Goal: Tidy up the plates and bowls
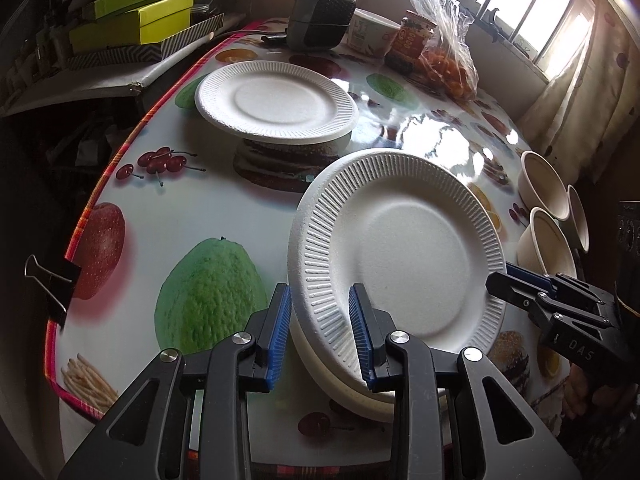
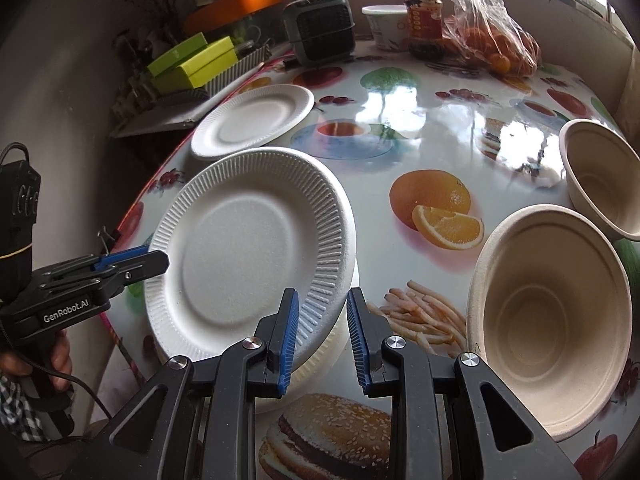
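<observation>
A white paper plate (image 1: 404, 252) (image 2: 248, 252) lies tilted on top of another plate (image 1: 352, 392) (image 2: 320, 356) near the table's front. My left gripper (image 1: 320, 332) is open, its jaws either side of the top plate's near rim. My right gripper (image 2: 322, 334) is open too, astride the opposite rim; it shows in the left wrist view (image 1: 500, 280). The left gripper shows in the right wrist view (image 2: 156, 260). A third plate (image 1: 276, 98) (image 2: 254, 120) lies farther back. Two beige bowls (image 2: 548, 320) (image 2: 600, 180) (image 1: 544, 184) stand at the right.
The table (image 1: 208, 208) has a glossy fruit-print cover held by a binder clip (image 1: 52, 280). At the back stand a dark heater (image 1: 322, 12), a cup (image 1: 370, 32), a jar (image 1: 412, 40) and a plastic bag of oranges (image 1: 448, 64). Green boxes (image 1: 132, 20) sit off the left edge.
</observation>
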The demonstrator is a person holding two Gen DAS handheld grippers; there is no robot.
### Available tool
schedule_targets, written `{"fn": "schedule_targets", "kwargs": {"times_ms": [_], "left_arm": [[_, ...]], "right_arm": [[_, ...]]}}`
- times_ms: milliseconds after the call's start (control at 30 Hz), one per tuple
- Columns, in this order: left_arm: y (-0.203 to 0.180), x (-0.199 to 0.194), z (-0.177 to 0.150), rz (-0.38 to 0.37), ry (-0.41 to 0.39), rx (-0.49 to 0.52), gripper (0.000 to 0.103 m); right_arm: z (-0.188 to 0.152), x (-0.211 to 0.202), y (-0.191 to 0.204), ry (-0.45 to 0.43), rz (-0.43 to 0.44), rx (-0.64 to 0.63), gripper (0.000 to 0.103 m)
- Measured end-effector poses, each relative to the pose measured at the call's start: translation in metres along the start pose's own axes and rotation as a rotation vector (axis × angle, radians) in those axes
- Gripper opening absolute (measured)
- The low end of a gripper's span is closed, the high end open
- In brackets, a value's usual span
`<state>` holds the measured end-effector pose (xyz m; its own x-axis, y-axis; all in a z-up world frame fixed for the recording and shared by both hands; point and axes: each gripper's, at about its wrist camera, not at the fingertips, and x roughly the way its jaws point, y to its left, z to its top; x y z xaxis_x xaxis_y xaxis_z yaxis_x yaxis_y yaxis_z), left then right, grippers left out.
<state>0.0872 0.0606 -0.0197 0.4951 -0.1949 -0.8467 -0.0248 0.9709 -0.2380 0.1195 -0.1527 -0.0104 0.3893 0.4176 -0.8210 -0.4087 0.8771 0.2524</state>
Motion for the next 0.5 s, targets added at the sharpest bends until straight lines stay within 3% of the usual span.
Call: {"fn": "schedule_targets", "kwargs": {"times_ms": [500], "left_arm": [[0.0, 0.0, -0.009, 0.007, 0.018, 0.0, 0.031]], "right_arm": [[-0.015, 0.001, 0.004, 0.015, -0.007, -0.002, 0.025]]}}
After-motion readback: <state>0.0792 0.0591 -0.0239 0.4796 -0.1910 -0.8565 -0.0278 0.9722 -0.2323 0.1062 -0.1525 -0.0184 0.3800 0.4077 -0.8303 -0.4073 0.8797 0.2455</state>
